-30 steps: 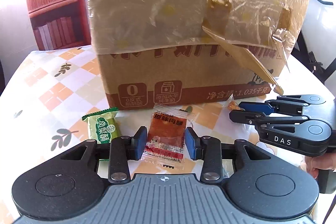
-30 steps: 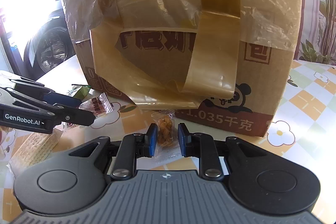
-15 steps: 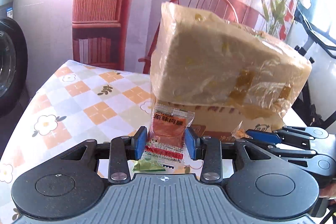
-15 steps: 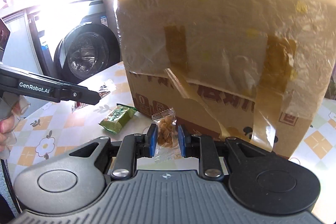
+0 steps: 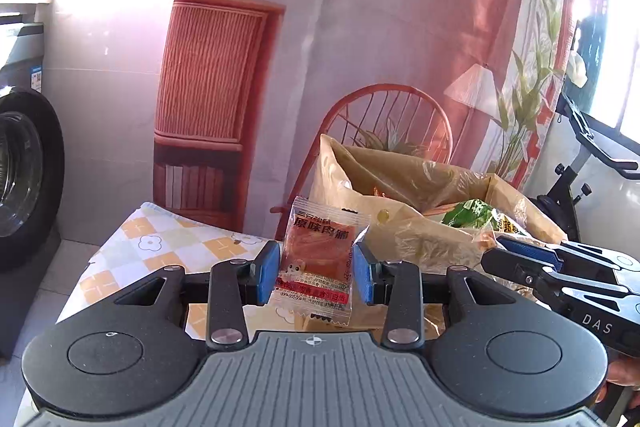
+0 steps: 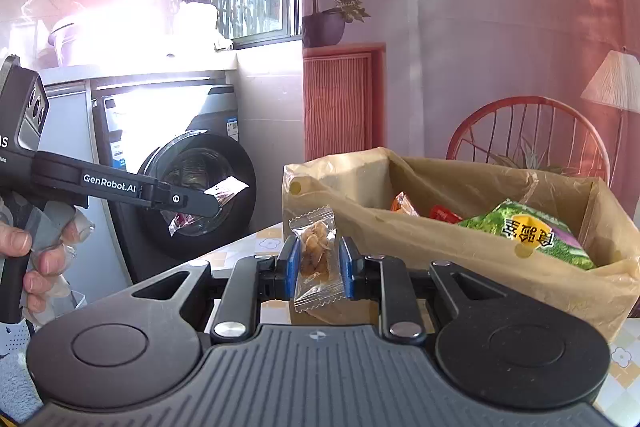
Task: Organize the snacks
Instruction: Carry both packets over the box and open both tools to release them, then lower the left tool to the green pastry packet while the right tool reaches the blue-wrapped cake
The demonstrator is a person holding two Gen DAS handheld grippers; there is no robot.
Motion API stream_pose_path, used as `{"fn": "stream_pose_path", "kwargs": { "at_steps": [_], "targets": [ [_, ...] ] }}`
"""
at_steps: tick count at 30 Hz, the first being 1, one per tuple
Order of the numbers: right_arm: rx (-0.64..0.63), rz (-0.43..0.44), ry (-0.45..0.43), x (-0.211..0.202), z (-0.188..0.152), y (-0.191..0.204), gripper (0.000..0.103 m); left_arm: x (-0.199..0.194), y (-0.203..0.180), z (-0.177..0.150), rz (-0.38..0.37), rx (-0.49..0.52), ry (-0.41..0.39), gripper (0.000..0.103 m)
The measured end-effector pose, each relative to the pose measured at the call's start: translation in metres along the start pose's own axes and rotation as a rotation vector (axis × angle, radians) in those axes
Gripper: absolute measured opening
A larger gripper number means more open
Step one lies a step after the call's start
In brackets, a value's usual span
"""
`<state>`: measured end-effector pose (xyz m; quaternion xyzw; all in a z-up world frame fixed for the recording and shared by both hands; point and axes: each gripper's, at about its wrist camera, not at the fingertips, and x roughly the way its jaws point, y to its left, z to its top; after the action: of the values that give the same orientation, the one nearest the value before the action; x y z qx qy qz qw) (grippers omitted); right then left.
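Observation:
My left gripper (image 5: 316, 277) is shut on a red jerky packet (image 5: 318, 261) and holds it upright in the air, near the top of the cardboard box (image 5: 404, 231). My right gripper (image 6: 319, 269) is shut on a small clear packet of nuts (image 6: 316, 259), raised beside the open box (image 6: 400, 239). Inside the plastic-lined box lie a green snack bag (image 6: 532, 233), an orange packet (image 6: 404, 205) and a red one (image 6: 444, 214). The right gripper (image 5: 560, 267) shows at the right of the left wrist view; the left gripper (image 6: 160, 193) shows at the left of the right wrist view.
The box stands on a table with a checked flower cloth (image 5: 168, 239). A washing machine (image 6: 192, 195) stands to the left of the table. A red chair (image 5: 380, 123) is behind the box, and an exercise bike (image 5: 584, 163) is at the far right. A hand (image 6: 28, 259) grips the left tool.
Both grippers have risen from the tabletop with their packets. The box top, above them before, is now level with or below them, and its contents show.

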<state>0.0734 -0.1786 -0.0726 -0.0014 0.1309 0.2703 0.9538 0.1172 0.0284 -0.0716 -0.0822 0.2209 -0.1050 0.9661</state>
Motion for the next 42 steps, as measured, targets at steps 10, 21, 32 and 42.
{"fn": "stream_pose_path", "kwargs": {
  "at_steps": [10,21,32,42],
  "targets": [
    [-0.017,-0.158,0.019,0.028,0.03,-0.035,0.023,0.056,-0.047,0.044,-0.061,0.091,-0.044,0.042],
    [0.067,-0.179,0.082,0.049,0.018,-0.061,0.036,0.111,-0.051,0.045,-0.083,0.081,0.03,0.061],
    [0.141,-0.156,0.05,0.003,0.019,-0.048,0.036,0.062,-0.041,0.04,-0.075,0.099,0.029,0.061],
    [0.194,-0.128,0.085,-0.032,-0.005,-0.02,0.036,0.009,-0.009,0.007,-0.031,0.074,0.061,0.061]
  ]
}}
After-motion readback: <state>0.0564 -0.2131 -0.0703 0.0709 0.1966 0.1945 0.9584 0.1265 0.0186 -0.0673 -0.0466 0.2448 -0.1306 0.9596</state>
